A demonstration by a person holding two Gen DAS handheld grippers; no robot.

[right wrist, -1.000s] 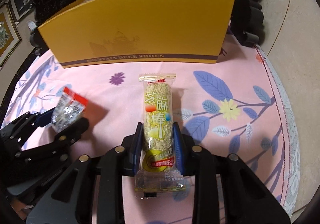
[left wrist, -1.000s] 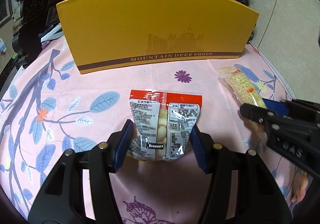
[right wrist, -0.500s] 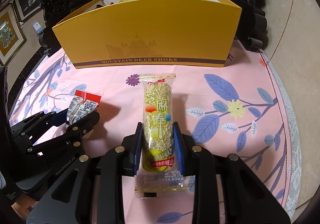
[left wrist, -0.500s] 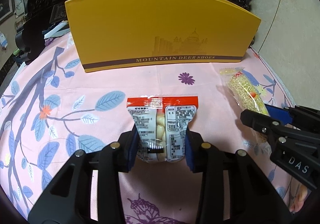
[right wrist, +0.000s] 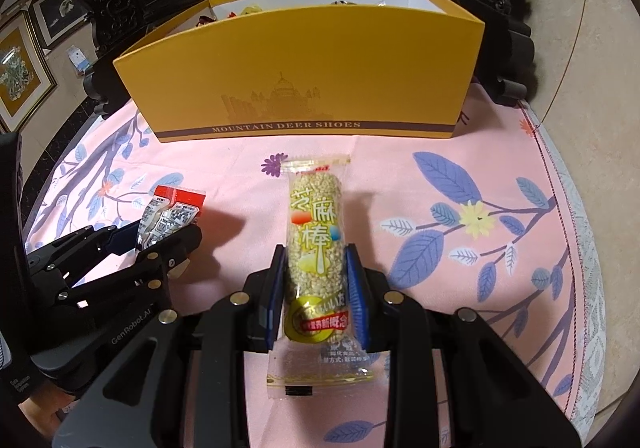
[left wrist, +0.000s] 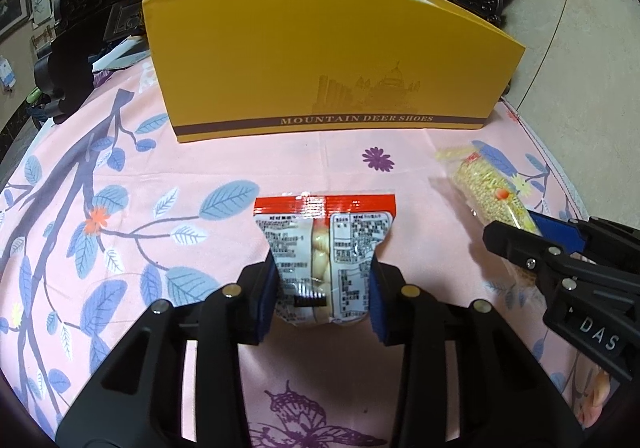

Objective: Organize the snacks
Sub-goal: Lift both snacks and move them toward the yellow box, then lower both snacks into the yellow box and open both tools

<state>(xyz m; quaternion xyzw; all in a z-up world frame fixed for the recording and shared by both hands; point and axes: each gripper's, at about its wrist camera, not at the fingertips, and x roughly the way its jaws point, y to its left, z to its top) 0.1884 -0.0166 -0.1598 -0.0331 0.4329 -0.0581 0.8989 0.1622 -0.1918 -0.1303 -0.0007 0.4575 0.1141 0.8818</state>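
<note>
Left wrist view. The left gripper points steeply down over the pink floral tablecloth; its jaws have just been closing and now clench the lower half of a red-topped snack packet, blue pads pressed against both sides. The packet is silver-white with black print, a red band across its far edge and pale round pieces visible through a clear strip; it is pinched narrower where the pads meet it. At the right edge the right gripper enters, grasping a sesame bar (its far end blurred). Beyond both stands a yellow shoe box, its long wall facing the camera.

Right wrist view. The right gripper also tilts steeply downward, clamped on the sesame bar near its middle, the bar running lengthwise away from the camera. The wrapper is clear, showing a grainy beige bar with yellow and green print. At left, the left gripper holds the red-topped snack packet. The yellow shoe box is open-topped, with wrapped items just visible inside.
</note>
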